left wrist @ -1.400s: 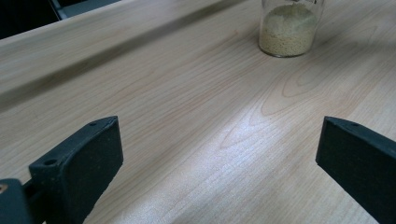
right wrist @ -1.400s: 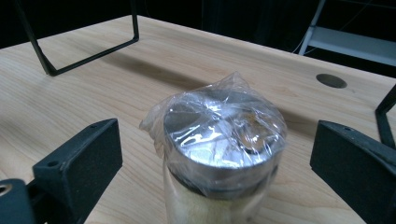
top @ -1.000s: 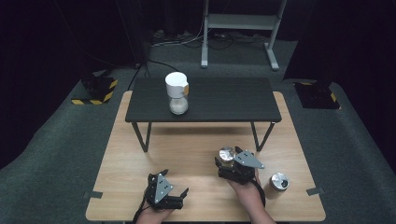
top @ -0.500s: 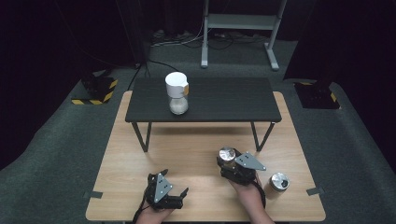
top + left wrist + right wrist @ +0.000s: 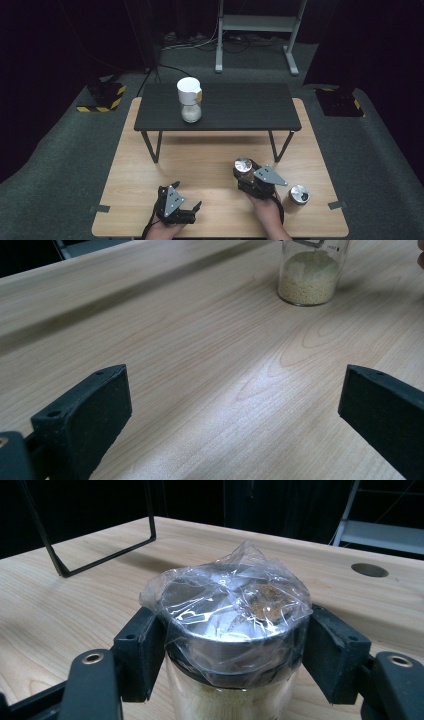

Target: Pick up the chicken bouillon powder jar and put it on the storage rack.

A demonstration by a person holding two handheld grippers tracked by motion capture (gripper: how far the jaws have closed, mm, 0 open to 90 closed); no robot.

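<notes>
Right hand-held gripper (image 5: 235, 645): jaws have just been closing, now clamped on foil-capped jar (image 5: 232, 630), lower centre.
Left hand-held gripper (image 5: 235, 410): apart, idle.
Meaning: jar looks ready to lift.

Dim dark surroundings; overhead light on pale table (image 5: 150, 200); glare on plastic wrap (image 5: 235, 600); near claws softly blurred.

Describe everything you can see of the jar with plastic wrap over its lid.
The jar is clear glass, holding pale grains, with a round metal lid under crinkled clear wrap. It stands upright on the light wooden table. The right hand-held gripper has just closed; its black pads press the lid's rim from both sides.
</notes>
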